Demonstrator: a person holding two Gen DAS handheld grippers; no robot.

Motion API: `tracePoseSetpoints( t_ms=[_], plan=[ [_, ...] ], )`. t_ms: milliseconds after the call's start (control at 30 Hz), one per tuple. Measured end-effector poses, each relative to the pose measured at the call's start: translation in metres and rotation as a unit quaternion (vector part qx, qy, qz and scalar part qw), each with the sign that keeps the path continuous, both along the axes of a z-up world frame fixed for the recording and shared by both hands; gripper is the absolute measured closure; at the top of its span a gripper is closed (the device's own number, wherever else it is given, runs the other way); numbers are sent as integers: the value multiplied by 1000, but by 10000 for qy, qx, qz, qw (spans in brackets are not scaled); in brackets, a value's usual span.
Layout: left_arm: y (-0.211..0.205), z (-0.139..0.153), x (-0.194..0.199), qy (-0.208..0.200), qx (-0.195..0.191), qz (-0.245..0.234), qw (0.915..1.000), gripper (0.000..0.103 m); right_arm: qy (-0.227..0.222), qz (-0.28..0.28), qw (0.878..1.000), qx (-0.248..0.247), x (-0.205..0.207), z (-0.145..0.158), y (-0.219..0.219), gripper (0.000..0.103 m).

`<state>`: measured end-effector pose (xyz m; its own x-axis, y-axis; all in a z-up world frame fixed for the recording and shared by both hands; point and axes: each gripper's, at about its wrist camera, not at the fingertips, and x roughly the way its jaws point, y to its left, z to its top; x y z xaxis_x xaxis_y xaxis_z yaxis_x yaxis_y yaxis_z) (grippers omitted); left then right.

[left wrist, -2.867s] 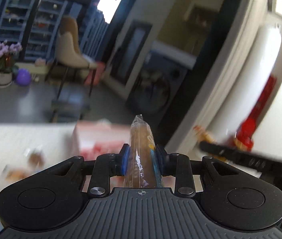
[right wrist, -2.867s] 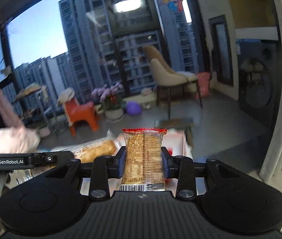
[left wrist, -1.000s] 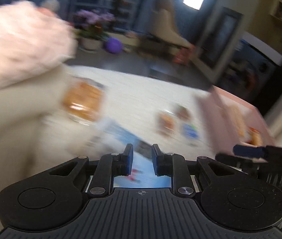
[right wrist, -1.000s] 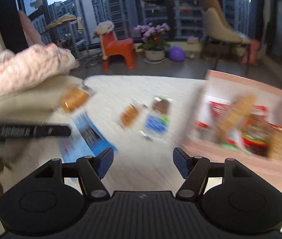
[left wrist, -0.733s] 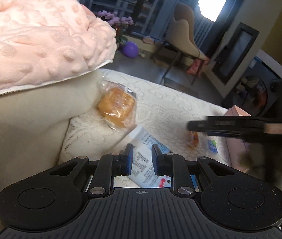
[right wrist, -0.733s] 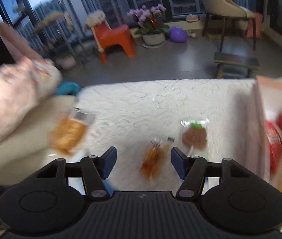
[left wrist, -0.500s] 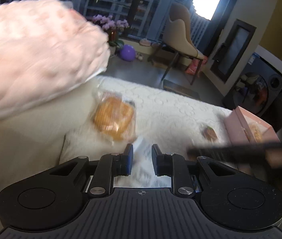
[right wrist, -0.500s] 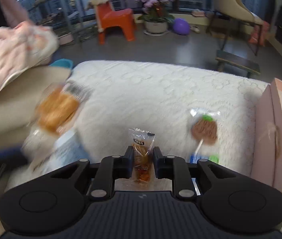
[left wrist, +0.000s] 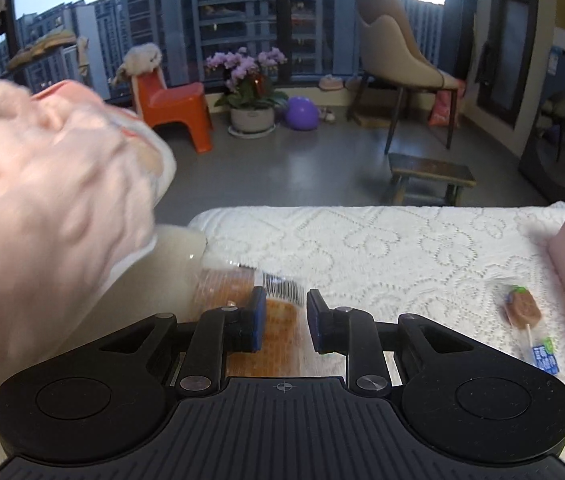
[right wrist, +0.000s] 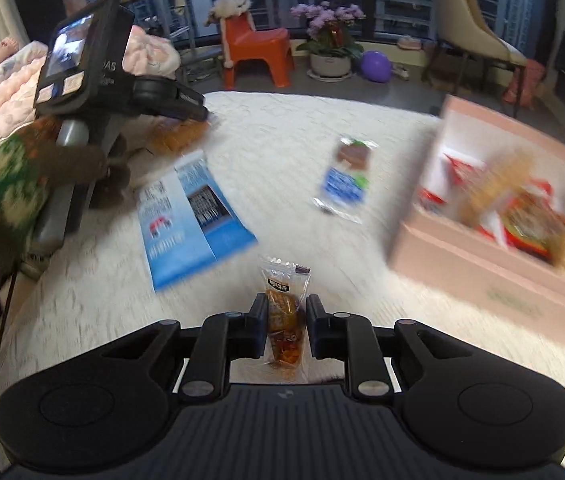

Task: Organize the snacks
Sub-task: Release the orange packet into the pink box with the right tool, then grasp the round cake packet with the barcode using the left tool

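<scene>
Snacks: right claw (right wrist: 283,322) grips a small packet (right wrist: 284,312); left claw (left wrist: 282,316), jaws just widening, straddles the orange pastry (left wrist: 266,312) ungripped, near the bed's left edge.

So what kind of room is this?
Probably a home living room or bedroom, high in a city flat: a blanket, a beige chair and potted orchids by big windows facing tower blocks.
</scene>
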<state>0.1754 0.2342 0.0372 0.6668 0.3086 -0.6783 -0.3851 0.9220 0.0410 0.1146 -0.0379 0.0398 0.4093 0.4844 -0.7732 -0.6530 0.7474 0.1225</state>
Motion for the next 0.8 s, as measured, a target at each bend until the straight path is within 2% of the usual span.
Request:
tracePoseSetpoints(
  t_ms=[167, 367, 433, 467, 533, 567, 600, 667, 733, 800],
  plan=[
    [4, -1, 8, 75, 93, -105, 9999, 76, -107, -634, 9979, -12, -2, -9, -47, 84],
    [11, -2, 12, 32, -141, -78, 9999, 76, -262, -1315, 9909, 107, 3, -17, -88, 84],
    [11, 0, 11, 69, -409, -394, 9984, 75, -504, -1545, 9867, 9, 2, -18, -97, 84],
    [11, -1, 11, 185, -723, -663, 9950, 76, -547, -1625, 9852, 24, 3, -19, -103, 84],
    [12, -15, 16, 813, -1774, -1096, 9746, 71, -563, -1784, 9823, 127, 5, -22, -115, 84],
    [9, -13, 12, 664, -1717, -1156, 9761, 70, -580, -1873, 9805, 155, 7, -25, -121, 84],
    [5, -8, 7, 539, -1476, -1221, 9800, 73, -619, -1966, 9784, 148, 9, -28, -124, 84],
    [1, 6, -2, 232, -1112, -1237, 9858, 73, -766, -2126, 9741, 95, 11, -35, -132, 84],
    [2, 20, -8, -8, -749, -1007, 9921, 70, -881, -2206, 9713, 69, 11, -41, -135, 84],
    [3, 28, -7, 86, -149, -603, 9980, 71, -942, -2269, 9693, 26, 11, -48, -135, 84]
  ],
)
